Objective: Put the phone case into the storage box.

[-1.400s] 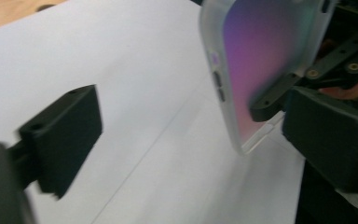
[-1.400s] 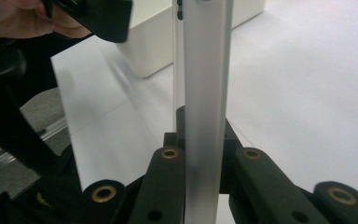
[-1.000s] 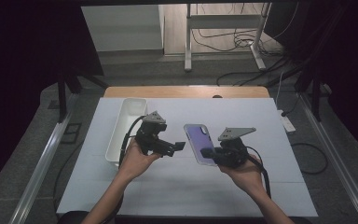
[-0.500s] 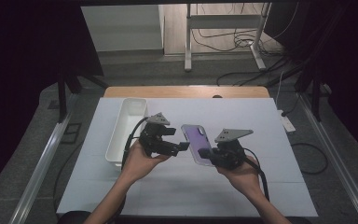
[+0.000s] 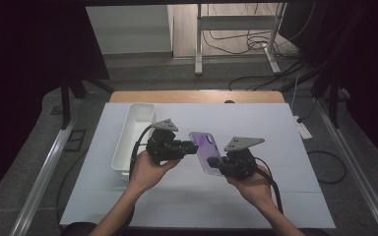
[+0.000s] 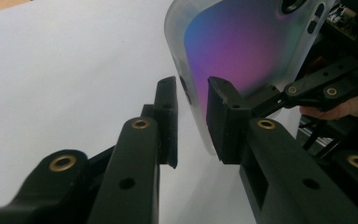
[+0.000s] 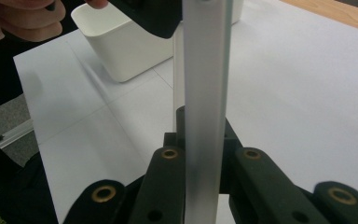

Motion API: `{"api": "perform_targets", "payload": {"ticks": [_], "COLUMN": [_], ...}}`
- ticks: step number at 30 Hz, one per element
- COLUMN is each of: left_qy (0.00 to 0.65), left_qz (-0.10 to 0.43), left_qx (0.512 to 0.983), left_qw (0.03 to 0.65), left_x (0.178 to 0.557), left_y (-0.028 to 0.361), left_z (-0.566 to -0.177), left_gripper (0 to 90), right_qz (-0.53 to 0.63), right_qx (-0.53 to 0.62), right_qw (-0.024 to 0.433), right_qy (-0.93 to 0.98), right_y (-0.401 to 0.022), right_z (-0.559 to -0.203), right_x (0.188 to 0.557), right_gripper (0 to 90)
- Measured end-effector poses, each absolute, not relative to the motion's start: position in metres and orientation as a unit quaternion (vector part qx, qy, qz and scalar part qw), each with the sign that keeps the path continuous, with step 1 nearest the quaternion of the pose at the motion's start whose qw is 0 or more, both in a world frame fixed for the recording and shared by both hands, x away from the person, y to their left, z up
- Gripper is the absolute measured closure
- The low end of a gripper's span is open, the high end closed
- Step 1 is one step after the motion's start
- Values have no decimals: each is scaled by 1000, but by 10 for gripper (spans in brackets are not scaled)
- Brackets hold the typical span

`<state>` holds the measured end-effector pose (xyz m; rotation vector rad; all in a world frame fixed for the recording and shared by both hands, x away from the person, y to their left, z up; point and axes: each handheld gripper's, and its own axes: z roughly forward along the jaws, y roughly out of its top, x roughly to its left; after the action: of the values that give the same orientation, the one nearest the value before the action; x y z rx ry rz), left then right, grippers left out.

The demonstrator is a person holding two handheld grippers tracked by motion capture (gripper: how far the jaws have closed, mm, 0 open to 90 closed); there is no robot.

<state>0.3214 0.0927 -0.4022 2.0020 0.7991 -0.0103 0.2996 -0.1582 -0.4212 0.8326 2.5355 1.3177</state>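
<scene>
A phone [image 5: 205, 150] in a frosted clear case, its back purple, is held up over the white table. My right gripper [image 5: 215, 164] is shut on its lower end; in the right gripper view the phone [image 7: 205, 70] rises edge-on from between the jaws [image 7: 203, 116]. My left gripper [image 5: 192, 147] comes in from the left. In the left gripper view its jaws [image 6: 191, 86] straddle the long edge of the phone [image 6: 247, 46] and have just been closing. One pad [image 6: 223, 116] lies against the purple back. A thin gap seems to remain at the other pad.
A white oblong bin [image 5: 133, 132] stands at the table's left, just behind my left hand; it shows in the right gripper view as well [image 7: 121, 51]. The white table top [image 5: 275, 123] has a wooden strip along its far edge. Table legs and cables lie on the floor beyond.
My left gripper has moved right up to the phone and its jaws have narrowed around the phone's edge. The right gripper has held the phone almost still.
</scene>
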Motion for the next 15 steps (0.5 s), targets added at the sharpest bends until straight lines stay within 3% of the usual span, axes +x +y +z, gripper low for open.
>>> {"api": "perform_targets", "payload": {"ticks": [10,15], "left_qy": [356,363], "left_qz": [-45,-19], "left_qx": [795,799], "left_qw": [490,479], "left_x": [324,320], "left_y": [98,94], "left_z": [-403,-401], "left_gripper": [867,881], "right_qz": [437,430], "right_qx": [284,273], "right_qw": [90,87], "right_qy": [849,856], "right_y": [-156,-149], "right_z": [-422,-425], "right_x": [298,297], "right_gripper": [847,777]}}
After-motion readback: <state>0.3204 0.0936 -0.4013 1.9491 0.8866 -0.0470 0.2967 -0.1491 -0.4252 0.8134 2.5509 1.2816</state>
